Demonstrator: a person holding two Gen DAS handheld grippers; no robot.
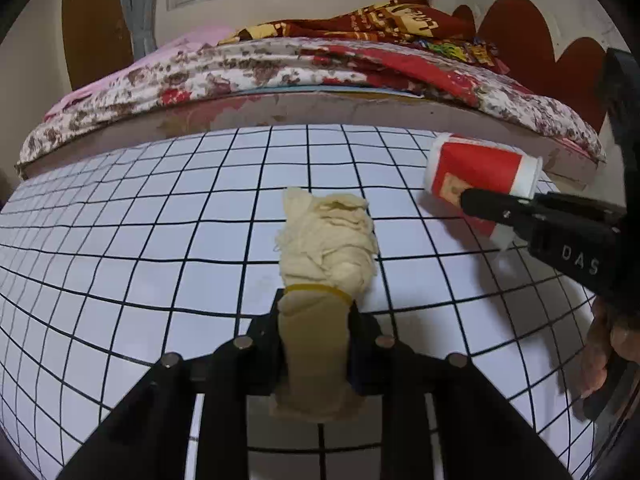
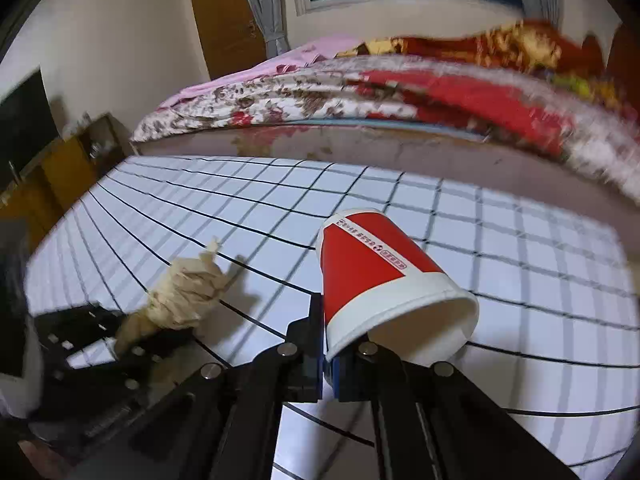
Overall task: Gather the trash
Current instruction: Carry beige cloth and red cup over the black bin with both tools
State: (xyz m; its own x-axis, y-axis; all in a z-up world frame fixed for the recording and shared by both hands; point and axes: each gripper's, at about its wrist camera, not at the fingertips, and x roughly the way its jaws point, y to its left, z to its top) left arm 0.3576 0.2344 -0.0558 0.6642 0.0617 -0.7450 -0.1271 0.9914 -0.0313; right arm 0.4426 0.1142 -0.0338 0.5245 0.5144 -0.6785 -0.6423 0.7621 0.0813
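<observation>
A crumpled cream paper wad (image 1: 326, 240) bound with a yellow rubber band sticks up from my left gripper (image 1: 316, 312), which is shut on its lower end just above the white grid-lined table (image 1: 120, 240). In the right wrist view the same wad (image 2: 184, 296) and left gripper (image 2: 132, 336) appear at lower left. A red and white paper cup (image 2: 372, 272) lies tilted, mouth toward the camera, its rim wall pinched by my shut right gripper (image 2: 326, 344). From the left wrist, the cup (image 1: 476, 168) and right gripper (image 1: 472, 202) sit at the right.
A bed (image 1: 280, 64) with a floral cover and red blankets runs along the table's far edge. A wooden cabinet (image 2: 60, 168) stands off the table's left side. A hand (image 1: 608, 344) holds the right tool at the right border.
</observation>
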